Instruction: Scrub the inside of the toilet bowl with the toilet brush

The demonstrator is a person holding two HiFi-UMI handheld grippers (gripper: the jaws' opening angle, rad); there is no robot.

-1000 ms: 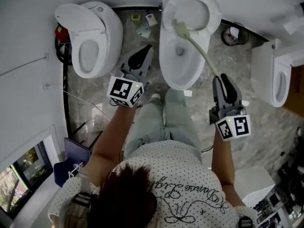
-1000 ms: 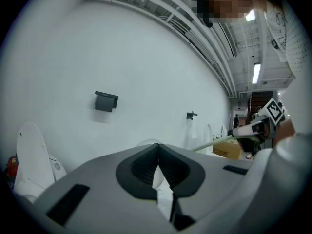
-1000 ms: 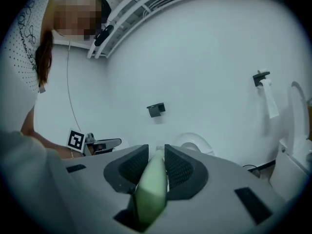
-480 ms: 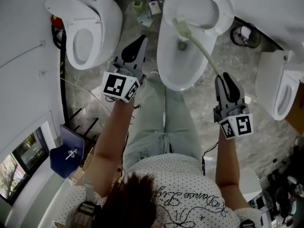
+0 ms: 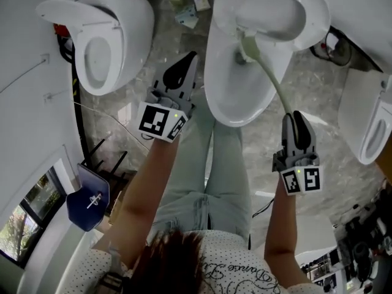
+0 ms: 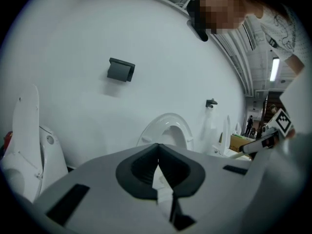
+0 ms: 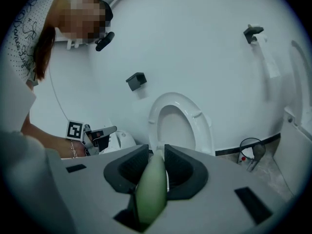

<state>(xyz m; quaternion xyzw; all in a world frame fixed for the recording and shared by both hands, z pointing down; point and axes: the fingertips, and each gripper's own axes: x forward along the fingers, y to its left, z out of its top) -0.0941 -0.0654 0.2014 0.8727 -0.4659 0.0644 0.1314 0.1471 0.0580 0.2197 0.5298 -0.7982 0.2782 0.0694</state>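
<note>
Head view: right hand-held gripper (image 5: 298, 119) clamps the brush (image 5: 273, 82), handle slanting forward-left, head inside the bowl (image 5: 228, 103); left hand-held gripper (image 5: 188, 60) closed, empty, alongside.

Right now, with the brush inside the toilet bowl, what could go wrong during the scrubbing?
1. The right hand-held gripper holds the brush handle only at its far end; this long, thin handle may twist or slip between the jaws.
2. The brush head is near the back of the toilet bowl; a hard stroke might flick water onto the legs close by.
</note>
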